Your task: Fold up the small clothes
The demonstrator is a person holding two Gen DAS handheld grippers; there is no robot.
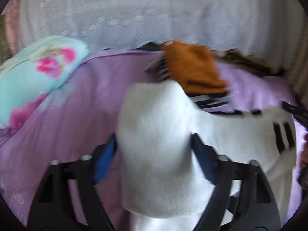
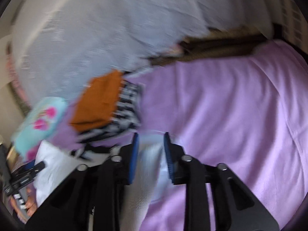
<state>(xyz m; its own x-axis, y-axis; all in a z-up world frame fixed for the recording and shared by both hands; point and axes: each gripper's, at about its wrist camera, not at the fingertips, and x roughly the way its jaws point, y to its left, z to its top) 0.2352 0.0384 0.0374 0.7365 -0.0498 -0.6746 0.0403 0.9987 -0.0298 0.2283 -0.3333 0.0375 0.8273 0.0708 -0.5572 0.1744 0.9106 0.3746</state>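
While blurred, both tongs seemingly grip white garment.

Left gripper: blue-padded fingers spread wide, white cloth bunched between them; grip uncertain. Right gripper: fingers closer together, cloth pinched between the pads.
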